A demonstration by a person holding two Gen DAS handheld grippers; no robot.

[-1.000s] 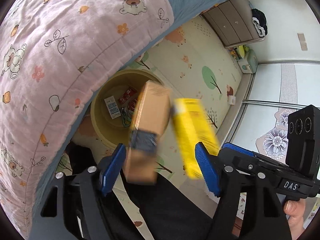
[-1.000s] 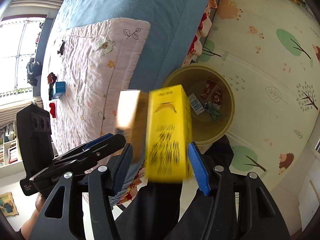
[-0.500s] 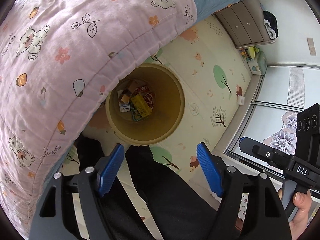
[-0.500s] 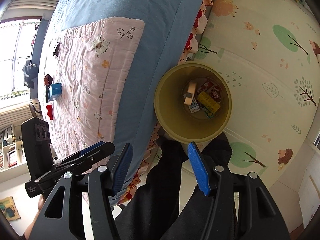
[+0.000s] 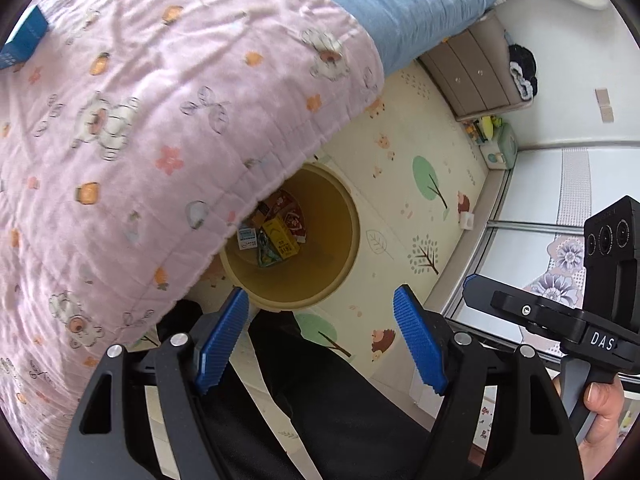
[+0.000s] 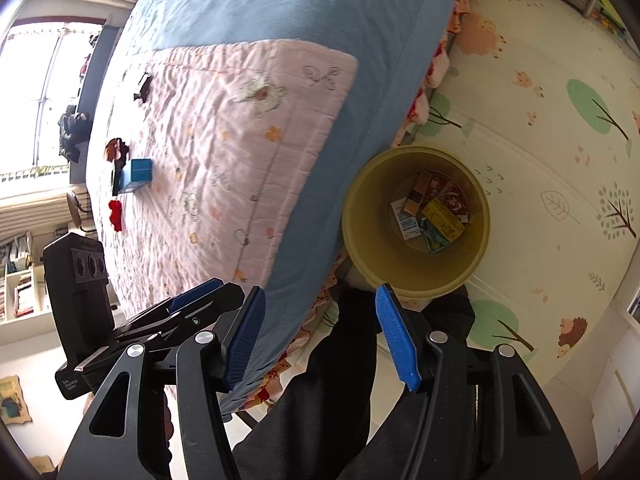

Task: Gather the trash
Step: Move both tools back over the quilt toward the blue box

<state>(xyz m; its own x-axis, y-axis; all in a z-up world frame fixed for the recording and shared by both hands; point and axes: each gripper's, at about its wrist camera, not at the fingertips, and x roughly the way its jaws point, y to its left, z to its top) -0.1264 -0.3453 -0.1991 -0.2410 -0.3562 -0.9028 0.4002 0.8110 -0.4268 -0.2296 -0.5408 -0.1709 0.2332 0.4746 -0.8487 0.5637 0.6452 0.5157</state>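
- My left claw point(image 5: 320, 340) is empty, blue pads spread wide, nothing between them.
- My right claw point(image 6: 320, 336) is also empty, pads parted, only my dark trousers and the bed edge behind the gap.
- Both claws hang above the yellow bin point(image 6: 416, 220), which stands on the play mat point(image 6: 560, 80) right against the side of the bed point(image 6: 280, 8).
- Trash already in the bin: yellow carton point(image 6: 444, 220), brown carton point(image 6: 414, 196), red wrappers point(image 6: 450, 194), small white-blue pack point(image 6: 408, 226), a greenish wrapper beside it. All lie loose on the bin floor.
- Next trash, I judge: blue box point(image 6: 138, 174) on the pink quilt point(image 6: 240, 140), well away from the bin, far side of the bed.
- Blue box looks like thin card, likely light and stiff, crushable if I squeeze hard. Best hold: pads across two flat opposite faces, mid-height, gentle close.
- Quilt under it is soft and wrinkled, so the box may tip or sink when nudged; come straight down on it.
- Red scraps point(image 6: 115, 212) and dark bits point(image 6: 142, 86) near the box: too small to tell what they are, maybe wrappers. If so, thin and floppy, likely slippery; pinch at a raised fold, not flat.
- In the left view the quilt overhangs and hides part of the bin point(image 5: 312, 248) rim, so drops need to go in on the open, mat side.
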